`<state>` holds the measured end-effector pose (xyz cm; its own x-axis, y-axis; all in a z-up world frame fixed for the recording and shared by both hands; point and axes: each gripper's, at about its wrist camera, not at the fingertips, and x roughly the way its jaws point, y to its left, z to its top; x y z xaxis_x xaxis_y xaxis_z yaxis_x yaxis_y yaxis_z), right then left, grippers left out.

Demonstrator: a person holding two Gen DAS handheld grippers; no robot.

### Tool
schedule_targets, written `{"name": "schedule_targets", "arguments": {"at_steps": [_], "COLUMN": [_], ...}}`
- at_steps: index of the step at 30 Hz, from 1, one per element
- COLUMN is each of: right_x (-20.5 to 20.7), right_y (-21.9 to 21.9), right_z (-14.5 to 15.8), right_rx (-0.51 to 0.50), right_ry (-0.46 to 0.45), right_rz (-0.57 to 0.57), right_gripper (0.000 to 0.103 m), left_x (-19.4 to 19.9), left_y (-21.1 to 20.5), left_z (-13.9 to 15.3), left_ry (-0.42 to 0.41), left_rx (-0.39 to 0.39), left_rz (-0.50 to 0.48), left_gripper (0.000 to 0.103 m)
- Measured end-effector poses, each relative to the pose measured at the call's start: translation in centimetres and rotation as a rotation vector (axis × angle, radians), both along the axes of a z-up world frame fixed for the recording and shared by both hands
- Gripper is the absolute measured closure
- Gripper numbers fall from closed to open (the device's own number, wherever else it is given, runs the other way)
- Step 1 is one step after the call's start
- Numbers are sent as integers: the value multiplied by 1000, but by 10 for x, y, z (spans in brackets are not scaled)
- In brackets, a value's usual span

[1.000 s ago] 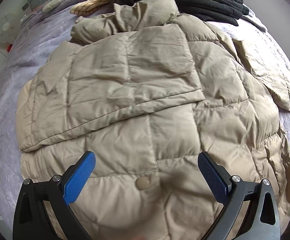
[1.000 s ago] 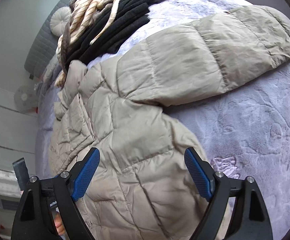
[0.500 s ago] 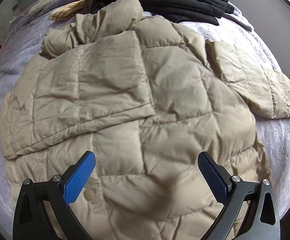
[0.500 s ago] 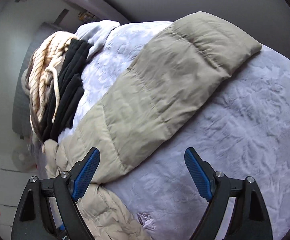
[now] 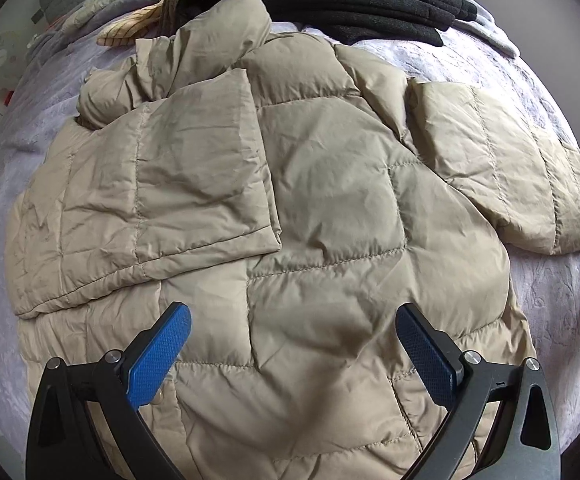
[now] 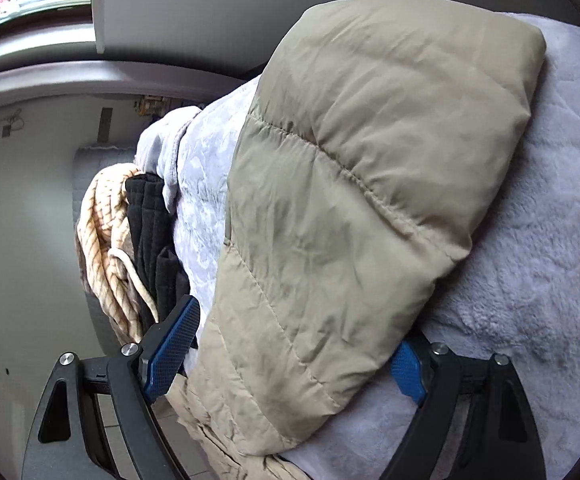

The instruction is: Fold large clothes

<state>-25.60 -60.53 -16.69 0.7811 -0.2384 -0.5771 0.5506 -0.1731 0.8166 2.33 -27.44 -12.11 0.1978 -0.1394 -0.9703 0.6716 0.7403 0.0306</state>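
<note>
In the left wrist view, the left claw (image 5: 291, 344) hangs spread and empty above the beige quilted puffer jacket (image 5: 321, 208), which lies flat on the lilac plush bed (image 5: 545, 304) with one sleeve folded across. In the right wrist view, the right claw (image 6: 290, 344), jaws wide, straddles the jacket's outstretched sleeve (image 6: 353, 184), whose length runs away from it; the pads do not appear to be pressing the fabric.

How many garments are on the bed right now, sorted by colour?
Beige puffer jacket: 1
Black knit garment: 1
Cream striped garment: 1
Pale grey garment: 1
Total: 4, as far as the heap shows
</note>
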Motion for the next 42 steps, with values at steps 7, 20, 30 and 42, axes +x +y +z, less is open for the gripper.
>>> {"name": "schedule_targets", "arguments": {"at_steps": [7, 20, 30, 42], "right_x": [23, 153, 304, 397], "right_y": [-3, 42, 175, 257], "right_z": [-11, 97, 138, 9], "right_rx": [62, -244, -587, -492], "right_ry": [-128, -224, -19, 352], "right_rz": [14, 397, 848, 1068], "right_gripper": [95, 96, 95, 96], "left_x": [3, 23, 56, 91], "left_y": [13, 47, 96, 147], "left_z": [7, 16, 11, 1], "left_ry": [-39, -89, -87, -74], "left_rx": [11, 44, 51, 55], "left_rz": [6, 70, 146, 235], "left_gripper": [0, 0, 0, 0]}}
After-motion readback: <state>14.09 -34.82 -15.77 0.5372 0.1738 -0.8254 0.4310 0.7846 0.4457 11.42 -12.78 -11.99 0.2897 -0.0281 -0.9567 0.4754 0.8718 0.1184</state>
